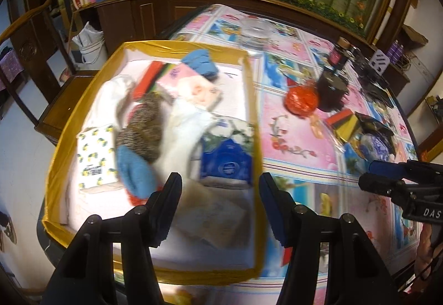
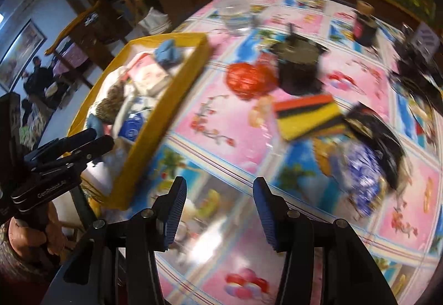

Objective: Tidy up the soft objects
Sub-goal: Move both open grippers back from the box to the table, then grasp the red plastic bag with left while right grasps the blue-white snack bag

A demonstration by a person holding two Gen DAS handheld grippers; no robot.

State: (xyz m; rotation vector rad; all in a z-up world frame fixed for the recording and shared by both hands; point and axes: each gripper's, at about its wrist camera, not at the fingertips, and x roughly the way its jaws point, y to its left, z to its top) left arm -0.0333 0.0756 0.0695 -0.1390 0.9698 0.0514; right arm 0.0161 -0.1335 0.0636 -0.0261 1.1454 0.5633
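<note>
Black-and-blue tongs, yours: left gripper (image 1: 220,206) parted, empty, above the yellow-rimmed tray (image 1: 250,77); right gripper (image 2: 220,210) parted, empty, over the tablecloth (image 2: 221,116).

Tray (image 1: 250,100): yellow-walled, crowded with soft things across the middle; a bare strip lies along its near end in the lower centre of the left wrist view.
Table (image 2: 221,122): open patterned cloth between the tray's wall and the clutter, running down the centre of the right wrist view.
Right side: a red ball (image 2: 247,80), a dark pot (image 2: 299,69), a striped sponge stack (image 2: 310,116) and a blue-patterned bundle (image 2: 362,166) stand close together.
Far edge: a clear glass bowl (image 1: 254,30) and a dark bottle (image 1: 339,53).
</note>
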